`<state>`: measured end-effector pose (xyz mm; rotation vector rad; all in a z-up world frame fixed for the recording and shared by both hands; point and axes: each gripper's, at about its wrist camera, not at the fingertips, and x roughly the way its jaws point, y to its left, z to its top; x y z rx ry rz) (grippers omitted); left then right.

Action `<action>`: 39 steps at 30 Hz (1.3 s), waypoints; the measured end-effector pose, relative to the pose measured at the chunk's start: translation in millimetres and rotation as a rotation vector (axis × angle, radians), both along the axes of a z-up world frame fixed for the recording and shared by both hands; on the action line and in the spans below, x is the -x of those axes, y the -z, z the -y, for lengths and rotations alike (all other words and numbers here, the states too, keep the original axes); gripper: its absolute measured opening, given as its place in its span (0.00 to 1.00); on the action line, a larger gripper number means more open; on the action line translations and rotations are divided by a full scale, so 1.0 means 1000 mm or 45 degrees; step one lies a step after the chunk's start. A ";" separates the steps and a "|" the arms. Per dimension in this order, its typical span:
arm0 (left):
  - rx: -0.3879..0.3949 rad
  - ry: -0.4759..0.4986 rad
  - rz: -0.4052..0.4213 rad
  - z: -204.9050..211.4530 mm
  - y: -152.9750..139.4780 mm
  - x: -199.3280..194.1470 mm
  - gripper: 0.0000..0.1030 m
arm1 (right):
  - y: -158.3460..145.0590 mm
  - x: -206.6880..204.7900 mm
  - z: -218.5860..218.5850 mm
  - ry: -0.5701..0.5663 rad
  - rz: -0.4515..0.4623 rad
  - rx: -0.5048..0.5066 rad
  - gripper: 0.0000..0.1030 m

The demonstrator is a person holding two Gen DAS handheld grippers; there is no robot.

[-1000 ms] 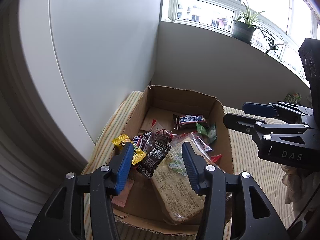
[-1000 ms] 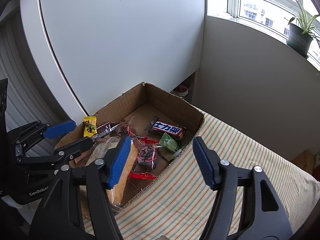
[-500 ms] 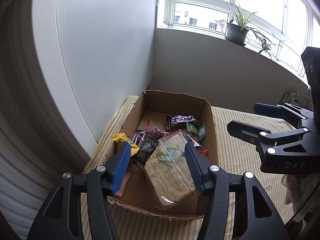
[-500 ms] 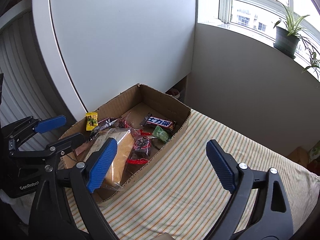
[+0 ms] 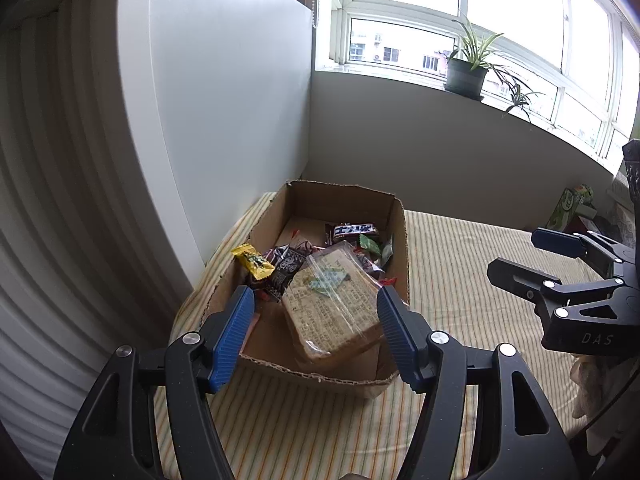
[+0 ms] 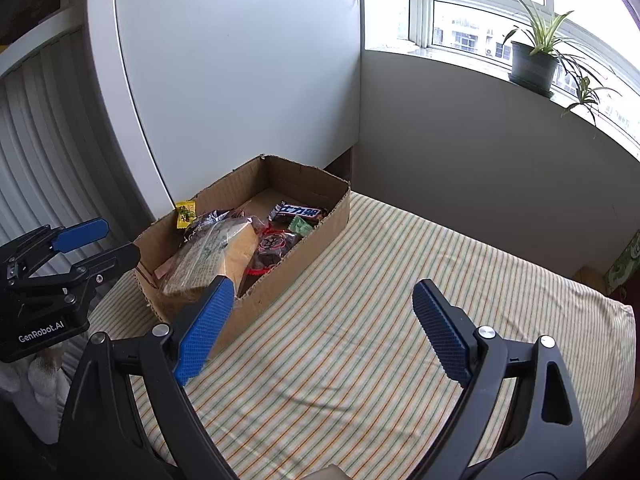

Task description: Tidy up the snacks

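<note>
Ahead of both grippers, the cardboard box (image 5: 400,240) of snacks sits on the striped bed (image 6: 400,320) against the white panel. With nothing between its jaws, which are opening, the left gripper (image 5: 316,336) hangs just short of the box's near end, facing the bagged bread (image 5: 332,308). To the box's right, the right gripper (image 6: 320,328) gapes wide and empty over bare cloth.

left claw (image 5: 316,334): black frame, ribbed blue pads, silver screws, "GenRobot.AI"
right claw (image 6: 320,330): same build, "DAS" lettering
</note>
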<state>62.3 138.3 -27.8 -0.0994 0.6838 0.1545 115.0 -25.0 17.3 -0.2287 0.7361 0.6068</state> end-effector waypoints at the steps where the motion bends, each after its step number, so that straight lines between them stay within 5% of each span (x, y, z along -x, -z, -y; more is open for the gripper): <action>1: 0.000 -0.001 0.003 0.002 0.000 0.003 0.62 | 0.000 0.005 0.003 0.010 0.005 0.000 0.90; 4: -0.025 -0.004 0.025 0.010 -0.003 0.014 0.72 | 0.000 0.019 0.010 0.036 0.023 0.013 0.90; 14: -0.034 -0.063 0.071 0.022 -0.005 0.045 0.76 | 0.000 0.061 0.035 0.090 0.068 -0.026 0.96; 39: -0.022 -0.084 0.036 0.027 0.003 0.066 0.76 | -0.001 0.090 0.048 0.133 0.085 -0.035 1.00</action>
